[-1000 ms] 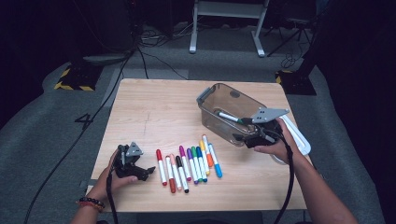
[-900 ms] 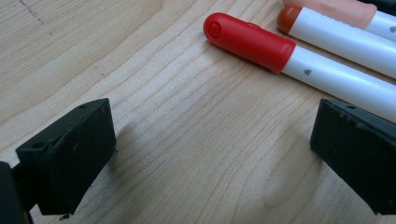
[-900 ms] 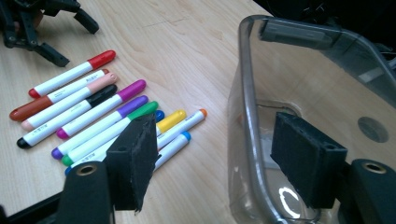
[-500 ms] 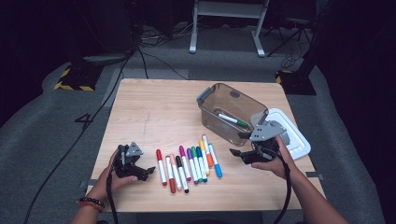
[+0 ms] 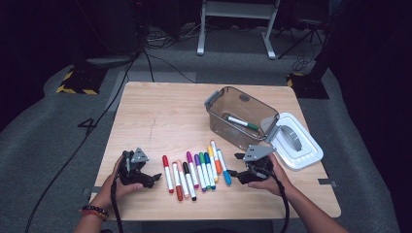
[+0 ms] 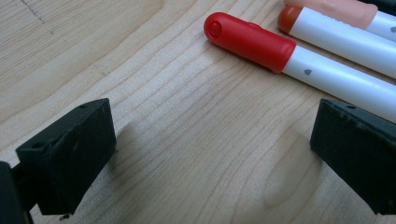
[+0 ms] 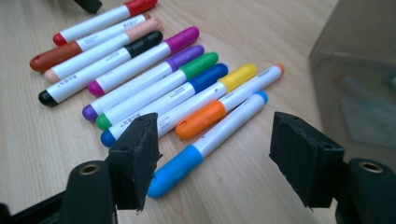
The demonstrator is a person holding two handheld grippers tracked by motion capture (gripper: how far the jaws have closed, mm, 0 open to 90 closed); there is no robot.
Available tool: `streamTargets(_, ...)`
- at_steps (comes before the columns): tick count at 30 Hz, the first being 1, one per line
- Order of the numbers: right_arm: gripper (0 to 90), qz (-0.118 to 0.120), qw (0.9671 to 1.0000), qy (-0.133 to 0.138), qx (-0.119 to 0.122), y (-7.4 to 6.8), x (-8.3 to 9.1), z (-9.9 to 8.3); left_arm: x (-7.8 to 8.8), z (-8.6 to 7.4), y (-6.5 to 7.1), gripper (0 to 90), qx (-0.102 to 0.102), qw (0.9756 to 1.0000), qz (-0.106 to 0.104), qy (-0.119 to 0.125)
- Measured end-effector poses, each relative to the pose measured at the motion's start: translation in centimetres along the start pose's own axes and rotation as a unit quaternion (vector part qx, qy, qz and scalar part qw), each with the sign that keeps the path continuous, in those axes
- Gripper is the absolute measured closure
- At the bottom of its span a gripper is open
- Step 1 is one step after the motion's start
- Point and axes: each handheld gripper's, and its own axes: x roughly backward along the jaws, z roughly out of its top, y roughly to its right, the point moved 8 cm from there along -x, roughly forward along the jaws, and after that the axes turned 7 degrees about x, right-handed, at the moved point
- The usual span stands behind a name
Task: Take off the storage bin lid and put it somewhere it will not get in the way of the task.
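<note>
Several coloured markers [image 5: 197, 170] lie side by side on the wooden table [image 5: 160, 116]. My right gripper [image 5: 234, 165] hangs low at the right end of the row. In the right gripper view it [image 7: 215, 128] is open, with the light blue marker [image 7: 205, 144] lying on the table just past its jaws, untouched. My left gripper [image 5: 151, 178] rests at the left end of the row. It [image 6: 217, 126] is open over bare wood, and the red-capped marker [image 6: 252, 44] lies just ahead. A clear bin [image 5: 240, 119] holds one green-capped marker [image 5: 241, 122].
The bin's white lid [image 5: 296, 145] lies to the right of the bin, near the table's right edge. The bin wall [image 7: 359, 79] stands close on the right in the right gripper view. Dark floor with cables and stands surrounds the table.
My right gripper has come down from beside the bin toward the table's front, to the right end of the marker row. The left gripper has stayed put.
</note>
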Motion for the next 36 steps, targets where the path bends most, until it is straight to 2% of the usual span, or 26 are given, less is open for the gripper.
streamTargets(3,32.9,0.003,0.9998,-0.019,0.003,-0.4,-1.4,-0.9,0.0,0.0,0.0,0.5,0.000,1.0000,0.000,0.000)
streamTargets(5,32.7,0.010,0.9996,-0.025,-0.004,-0.6,-2.4,-1.3,0.0,0.0,0.0,0.5,0.000,1.0000,0.001,0.000)
streamTargets(11,33.3,0.007,0.9993,-0.035,-0.010,-0.4,-3.2,-1.7,0.0,0.0,0.0,0.5,0.000,1.0000,0.000,0.000)
streamTargets(15,35.9,-0.002,0.9987,-0.047,-0.018,0.2,-3.3,-2.5,0.0,0.0,0.0,0.5,0.000,1.0000,0.000,0.000)
streamTargets(20,44.9,-0.009,0.9975,-0.056,-0.041,1.7,-2.9,-3.7,0.0,0.0,0.0,0.5,0.000,1.0000,0.000,0.000)
streamTargets(25,57.6,-0.016,0.9959,-0.065,-0.060,3.1,-2.5,-4.9,0.0,0.0,0.0,0.5,0.000,1.0000,0.000,0.000)
streamTargets(29,63.2,-0.021,0.9957,-0.067,-0.061,3.6,-2.2,-5.2,0.0,0.0,0.0,0.5,0.000,1.0000,0.000,0.000)
streamTargets(30,66.7,-0.022,0.9947,-0.065,-0.076,3.9,-2.1,-5.5,0.0,0.0,0.0,0.5,0.000,1.0000,0.000,0.000)
streamTargets(31,66.7,-0.022,0.9947,-0.065,-0.076,3.9,-2.1,-5.5,0.0,0.0,0.0,0.5,0.000,1.0000,0.000,0.000)
streamTargets(32,71.7,-0.028,0.9942,-0.068,-0.078,4.2,-1.9,-5.7,0.0,0.0,0.0,0.5,0.000,1.0000,0.001,-0.001)
streamTargets(36,74.1,-0.032,0.9936,-0.068,-0.084,4.4,-1.8,-5.8,0.0,0.0,0.0,0.5,0.002,1.0000,0.002,0.000)
